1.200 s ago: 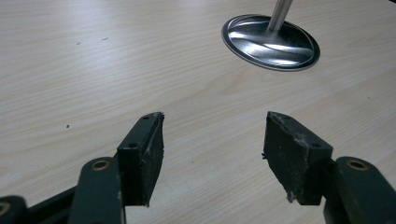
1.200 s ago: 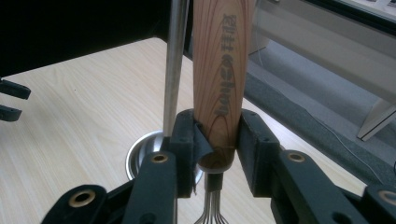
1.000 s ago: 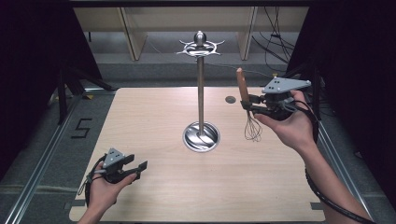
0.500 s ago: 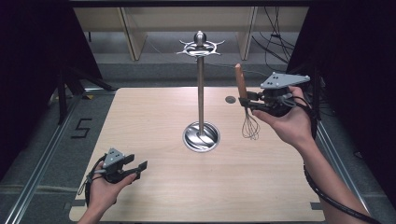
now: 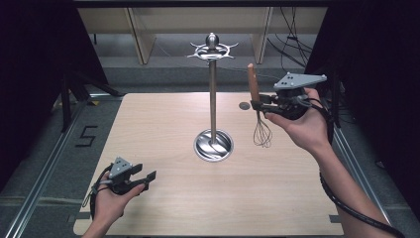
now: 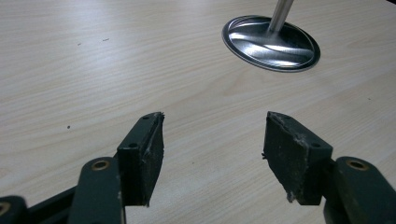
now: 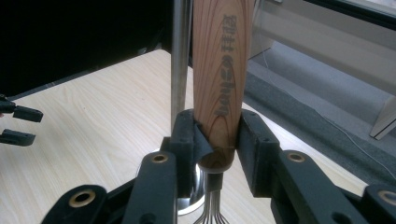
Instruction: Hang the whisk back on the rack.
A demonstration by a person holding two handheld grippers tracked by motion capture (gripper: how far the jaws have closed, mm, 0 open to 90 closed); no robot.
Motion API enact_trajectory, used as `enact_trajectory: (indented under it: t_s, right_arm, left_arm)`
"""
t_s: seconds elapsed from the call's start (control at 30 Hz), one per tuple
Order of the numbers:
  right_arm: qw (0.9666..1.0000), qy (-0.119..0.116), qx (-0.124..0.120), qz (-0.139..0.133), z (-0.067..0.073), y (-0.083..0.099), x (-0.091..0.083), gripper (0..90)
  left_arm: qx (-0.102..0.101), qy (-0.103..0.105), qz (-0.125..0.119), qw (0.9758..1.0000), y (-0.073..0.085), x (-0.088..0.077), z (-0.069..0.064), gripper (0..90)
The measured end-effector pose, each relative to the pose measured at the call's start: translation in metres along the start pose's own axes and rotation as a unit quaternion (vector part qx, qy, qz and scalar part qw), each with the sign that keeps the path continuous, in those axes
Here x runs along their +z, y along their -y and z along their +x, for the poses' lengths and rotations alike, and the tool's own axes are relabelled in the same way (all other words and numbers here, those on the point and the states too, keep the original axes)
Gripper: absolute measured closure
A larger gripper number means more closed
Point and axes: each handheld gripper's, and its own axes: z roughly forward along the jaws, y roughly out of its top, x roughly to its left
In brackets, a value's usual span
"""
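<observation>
In the right gripper view, the whisk is cut off above the right gripper by the top edge, and its wires are cut off below the pads by the bottom edge. The print on its wooden handle is too blurred to be read. The stand behind the handle is partly hidden. In the left gripper view, the pole of the stand is cut off ahead of the left gripper.

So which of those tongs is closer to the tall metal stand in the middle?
The right. The right tongs hold a whisk upright in the air just beside the stand. The left tongs sit open, low at the table's near edge, farther from the stand's base.
</observation>
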Motion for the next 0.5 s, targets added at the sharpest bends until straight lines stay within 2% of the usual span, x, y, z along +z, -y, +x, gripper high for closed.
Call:
enact_trajectory:
  t_s: [0.1, 0.17, 0.2, 0.23, 0.3, 0.4, 0.5]
  right_arm:
    - [1.0, -0.004, 0.009, 0.003, 0.001, -0.002, 0.001, 70.0]
    - [1.0, -0.005, 0.002, 0.004, 0.0, -0.004, 0.001, 69.9]
    - [0.9999, -0.007, 0.01, 0.003, 0.001, -0.005, 0.002, 70.0]
    - [1.0, 0.0, 0.007, -0.003, 0.001, -0.006, 0.002, 70.0]
    - [0.9999, -0.009, 0.005, 0.003, 0.001, -0.008, 0.002, 69.9]
    - [1.0, -0.001, 0.004, -0.008, 0.002, -0.011, 0.004, 69.9]
    - [0.9999, -0.01, 0.007, 0.001, 0.002, -0.014, 0.004, 69.9]
  left_arm:
    - [0.0, -0.002, -0.002, 1.0, 0.0, 0.0, 0.0, 37.3]
    - [0.0, -0.003, -0.002, 1.0, 0.0, 0.0, 0.0, 37.2]
    - [0.0, -0.001, -0.002, 1.0, 0.0, 0.0, 0.0, 37.2]
    - [-0.002, -0.001, -0.003, 1.0, 0.0, 0.0, 0.0, 37.3]
    - [0.0, -0.001, -0.001, 1.0, 0.0, 0.0, 0.0, 37.2]
    - [0.0, -0.003, -0.002, 1.0, 0.0, -0.001, 0.0, 37.2]
    - [0.001, -0.003, -0.001, 1.0, 0.0, -0.001, 0.0, 37.2]
